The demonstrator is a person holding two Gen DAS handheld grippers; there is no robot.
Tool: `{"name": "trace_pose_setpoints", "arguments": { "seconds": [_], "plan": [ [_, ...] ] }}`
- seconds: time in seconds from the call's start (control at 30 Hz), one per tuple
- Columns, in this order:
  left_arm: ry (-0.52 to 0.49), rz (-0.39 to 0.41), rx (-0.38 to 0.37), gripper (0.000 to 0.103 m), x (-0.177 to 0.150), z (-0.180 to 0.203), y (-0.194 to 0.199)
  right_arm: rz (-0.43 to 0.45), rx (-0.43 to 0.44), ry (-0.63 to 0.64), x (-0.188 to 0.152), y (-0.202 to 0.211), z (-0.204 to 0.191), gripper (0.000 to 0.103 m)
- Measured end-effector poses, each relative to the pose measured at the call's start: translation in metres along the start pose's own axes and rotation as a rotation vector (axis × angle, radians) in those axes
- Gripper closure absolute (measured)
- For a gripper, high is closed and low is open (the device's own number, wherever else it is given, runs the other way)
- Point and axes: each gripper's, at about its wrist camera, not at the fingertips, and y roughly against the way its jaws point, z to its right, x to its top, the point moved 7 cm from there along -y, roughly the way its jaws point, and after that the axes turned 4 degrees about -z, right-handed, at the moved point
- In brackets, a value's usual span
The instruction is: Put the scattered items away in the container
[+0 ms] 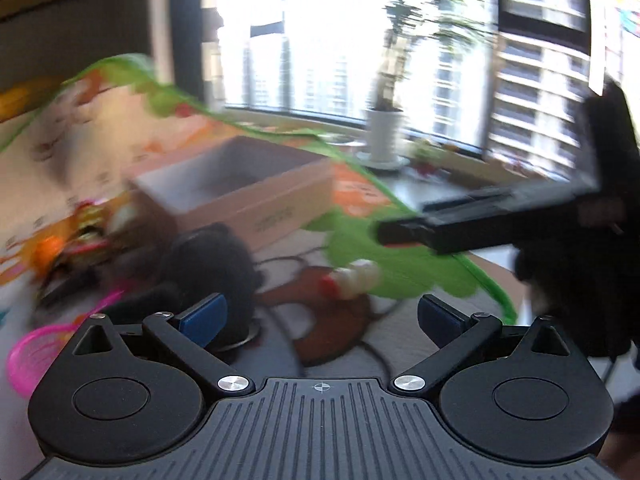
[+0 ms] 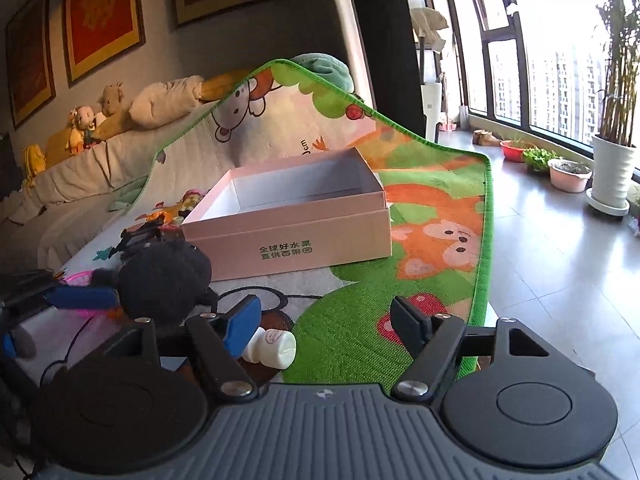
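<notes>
Both sets of jaws stand open, nothing between the pads. Right gripper [image 2: 326, 322]: blue-padded fingers [image 2: 242, 326] spread wide over the mat, no contact with anything. Left gripper [image 1: 320, 316]: also spread, empty; its view is heavily motion-blurred.

Container: pale pink open-top cardboard box [image 2: 292, 236] with green printed characters on the front wall, at 12 o'clock in the right wrist view. It sits on the cartoon-print play mat with green edging [image 2: 400, 300]. Visible white interior shows no contents. In the left wrist view the same box [image 1: 240, 196] is at 11 o'clock, blurred.

Items:
- Small white plastic bottle [image 2: 276, 348] lying on its side on the mat, just beside the right gripper's left finger, at 7 o'clock from the box. Left view shows it [image 1: 352, 280] at 12 o'clock just ahead of the fingers, red at one end.
- Fuzzy black ball-shaped item [image 2: 164, 284] at 9 o'clock, near the box's front-left corner, apart from the bottle. Left view: [image 1: 212, 268], just ahead of the left finger.
- Pink mesh item [image 1: 36, 352] at 9 o'clock in the left view; type unclear.
- Cluster of orange and dark toys [image 1: 76, 236] left of the box, too blurred to identify.

Right gripper's body shows in the left view at 3 o'clock. White plant pot [image 2: 612, 172] stands on the tiled floor by the window, well apart from the mat.
</notes>
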Motion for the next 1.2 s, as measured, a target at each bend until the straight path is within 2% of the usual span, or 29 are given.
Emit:
{"name": "trace_pose_setpoints", "arguments": {
  "seconds": [0.1, 0.17, 0.3, 0.4, 0.47, 0.57, 0.7, 0.8, 0.9, 0.93, 1.0, 1.03, 1.2],
  "plan": [
    [0.107, 0.047, 0.121, 0.000, 0.002, -0.024, 0.002, -0.006, -0.007, -0.020, -0.002, -0.001, 0.002, 0.025],
    [0.155, 0.059, 0.153, 0.000, 0.001, -0.033, 0.003, -0.007, -0.009, -0.027, -0.004, -0.001, 0.003, 0.022],
    [0.203, -0.049, 0.158, 0.000, -0.006, -0.035, -0.008, -0.012, -0.019, 0.010, -0.012, 0.000, -0.002, 0.016],
    [0.281, -0.059, 0.126, 0.000, -0.005, -0.039, -0.017, -0.027, -0.041, 0.031, -0.021, -0.003, -0.004, 0.016],
    [0.292, -0.068, 0.092, 0.000, -0.001, -0.040, -0.028, -0.043, -0.049, 0.031, -0.028, -0.005, -0.004, 0.016],
    [0.325, -0.078, 0.133, 0.000, 0.008, -0.048, -0.047, -0.059, -0.054, 0.027, -0.035, -0.007, -0.003, 0.015],
    [0.441, -0.072, 0.147, 0.000, 0.020, -0.055, -0.061, -0.073, -0.053, 0.014, -0.041, -0.009, -0.002, 0.013],
    [0.429, -0.059, 0.225, 0.000, 0.025, -0.056, -0.071, -0.068, -0.060, 0.027, -0.042, -0.008, -0.004, 0.012],
    [0.363, -0.049, 0.277, 0.000, 0.023, -0.056, -0.075, -0.065, -0.053, 0.040, -0.043, -0.006, -0.007, 0.012],
    [0.336, -0.050, 0.277, 0.002, 0.022, -0.055, -0.074, -0.063, -0.053, 0.046, -0.044, -0.005, -0.007, 0.012],
    [0.298, -0.058, 0.253, 0.021, 0.018, -0.053, -0.071, -0.060, -0.056, 0.056, -0.044, -0.004, -0.008, 0.012],
    [0.285, -0.068, 0.230, 0.027, 0.016, -0.052, -0.069, -0.060, -0.055, 0.058, -0.044, -0.004, -0.009, 0.012],
    [0.237, -0.080, 0.179, 0.028, 0.005, -0.055, -0.050, -0.051, -0.044, 0.082, -0.040, -0.002, -0.016, 0.012]
  ]
}}
